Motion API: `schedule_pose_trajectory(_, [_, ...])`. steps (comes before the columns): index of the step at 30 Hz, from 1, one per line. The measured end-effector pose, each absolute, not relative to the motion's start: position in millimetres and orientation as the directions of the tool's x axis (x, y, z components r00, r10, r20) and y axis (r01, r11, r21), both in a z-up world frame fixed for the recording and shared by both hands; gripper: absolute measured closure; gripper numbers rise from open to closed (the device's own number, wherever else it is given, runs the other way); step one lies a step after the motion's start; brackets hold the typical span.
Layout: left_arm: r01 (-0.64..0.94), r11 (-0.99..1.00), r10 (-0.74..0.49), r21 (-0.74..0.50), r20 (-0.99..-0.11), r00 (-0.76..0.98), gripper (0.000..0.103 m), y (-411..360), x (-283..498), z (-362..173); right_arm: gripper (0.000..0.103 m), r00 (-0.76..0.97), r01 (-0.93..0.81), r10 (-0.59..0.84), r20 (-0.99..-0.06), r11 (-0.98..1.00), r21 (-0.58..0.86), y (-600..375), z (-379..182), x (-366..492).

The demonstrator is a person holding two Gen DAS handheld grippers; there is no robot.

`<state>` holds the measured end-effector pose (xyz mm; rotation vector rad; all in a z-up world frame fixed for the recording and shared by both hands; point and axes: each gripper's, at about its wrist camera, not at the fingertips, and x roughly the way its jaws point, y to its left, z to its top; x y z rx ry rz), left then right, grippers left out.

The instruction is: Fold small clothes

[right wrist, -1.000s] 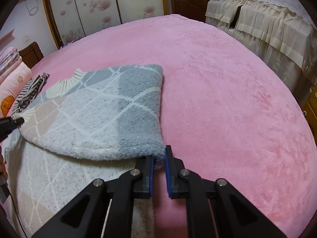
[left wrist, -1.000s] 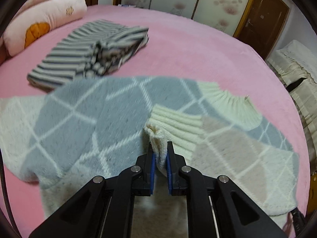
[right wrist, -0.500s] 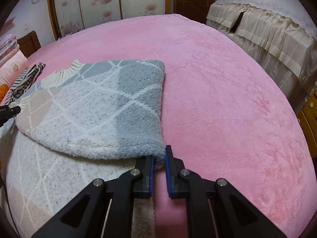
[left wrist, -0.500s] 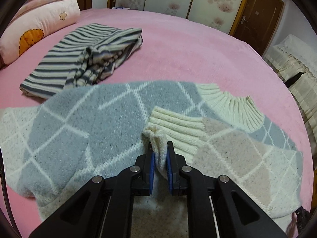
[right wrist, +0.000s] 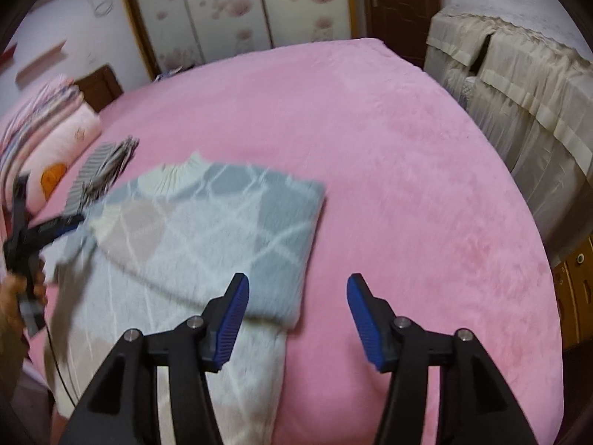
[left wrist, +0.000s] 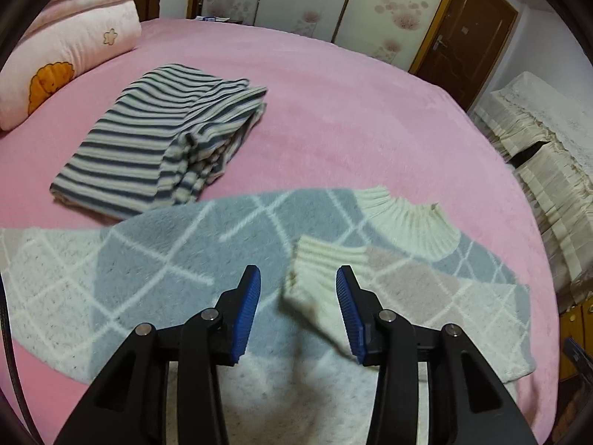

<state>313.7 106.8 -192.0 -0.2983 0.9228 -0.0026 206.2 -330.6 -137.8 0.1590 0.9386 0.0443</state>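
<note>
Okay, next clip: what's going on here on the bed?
A person with a pair of tongs in each hand is folding a grey-and-cream diamond-pattern sweater on a pink bed. One side, sleeve included, is folded across the body. The left tongs have just been opening, and the ribbed cuff lies loose between the jaws. The right tongs have just been opening too; the folded edge lies below the left jaw, unheld. A folded striped garment lies farther back.

Pink bedspread (left wrist: 363,111); pillow (left wrist: 70,55) (orange print); door (left wrist: 470,33).
</note>
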Motion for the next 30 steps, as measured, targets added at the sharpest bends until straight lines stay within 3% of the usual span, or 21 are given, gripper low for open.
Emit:
schedule_pose_trajectory(6, [-0.060,0.940,-0.238,-0.336,-0.772,0.590,0.063,74.9,332.0,-193.1,0.047,0.551,0.085,0.126,-0.825,0.975,0.205,-339.9,-169.8,277.0])
schedule_pose_trajectory(12, [-0.023,0.964,-0.220,-0.265,-0.843,0.491,0.076,34.7,354.1,-232.5,0.049,0.478,0.123,0.176,-0.860,0.957,0.264,-339.2,-207.1,320.7])
schedule_pose_trajectory(13, [-0.032,0.975,-0.178,-0.219,-0.863,0.474,0.078,30.7,357.8,-242.5,0.053,0.473,0.120,0.173,-0.864,0.959,0.258,-336.1,-211.6,323.8])
schedule_pose_trajectory(14, [-0.035,0.979,-0.160,-0.200,-0.865,0.476,0.078,29.6,359.4,-246.7,0.066,0.468,0.109,0.172,-0.867,0.962,0.250,-332.7,-213.7,325.6])
schedule_pose_trajectory(15, [-0.037,0.982,-0.145,-0.186,-0.865,0.481,0.079,29.2,360.3,-248.6,0.074,0.469,0.096,0.153,-0.870,0.970,0.223,-327.6,-214.8,326.2])
schedule_pose_trajectory(17, [-0.044,0.986,-0.120,-0.160,-0.869,0.480,0.081,28.0,362.8,-251.1,0.078,0.495,0.094,0.089,-0.864,0.983,0.155,-323.3,-214.4,325.2])
schedule_pose_trajectory(19, [-0.049,0.989,-0.102,-0.143,-0.870,0.482,0.081,28.0,363.8,-253.1,0.079,0.493,0.109,0.043,-0.869,0.988,0.111,-325.6,-221.7,325.8])
schedule_pose_trajectory(23, [-0.035,0.991,-0.098,-0.131,-0.870,0.483,0.082,27.3,362.8,-254.7,0.078,0.497,0.140,0.064,-0.865,0.978,0.153,-336.4,-227.9,322.7])
schedule_pose_trajectory(30, [-0.031,0.992,-0.084,-0.119,-0.843,0.531,0.076,29.9,343.5,-222.5,0.078,0.571,0.088,0.064,-0.819,0.986,0.138,-317.9,-180.6,281.5])
